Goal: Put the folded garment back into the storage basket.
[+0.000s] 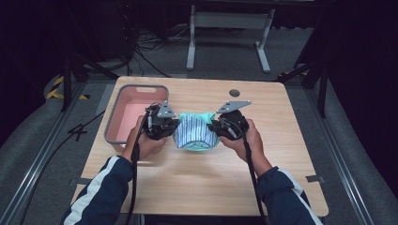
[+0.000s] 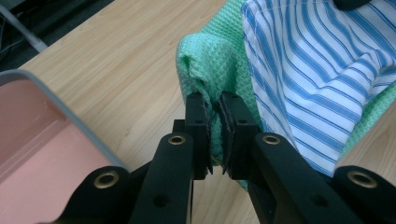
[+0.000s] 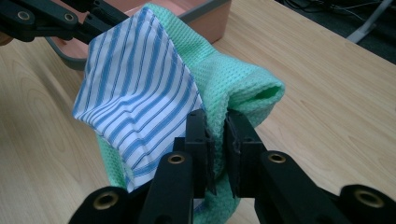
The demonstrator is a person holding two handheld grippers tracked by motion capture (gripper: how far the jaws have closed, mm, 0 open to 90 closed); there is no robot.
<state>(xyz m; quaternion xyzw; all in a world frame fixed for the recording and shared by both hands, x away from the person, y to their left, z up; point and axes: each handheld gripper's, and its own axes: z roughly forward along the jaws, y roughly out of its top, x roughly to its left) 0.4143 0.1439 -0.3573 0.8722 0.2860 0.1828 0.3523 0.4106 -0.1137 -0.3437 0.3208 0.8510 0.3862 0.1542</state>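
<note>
Place: a lab or recording studio, not a home.
Surround: black curtains close in dark on the left and right.
Floor: grey carpet (image 1: 356, 154), metal rails along both sides, black-and-yellow hazard tape (image 1: 57, 89) at left.
Cables: black leads (image 1: 145, 49) lie loose behind the table.
Furniture: a pale wooden table (image 1: 197, 183) stands alone; a grey metal stand (image 1: 230, 28) stands beyond it.

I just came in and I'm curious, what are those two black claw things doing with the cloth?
A person holds the green cloth up between two grippers, with a blue striped cloth lying on it. The left gripper and right gripper each pinch one edge of the green cloth. It hangs above the wooden table, beside a pink bin.
</note>
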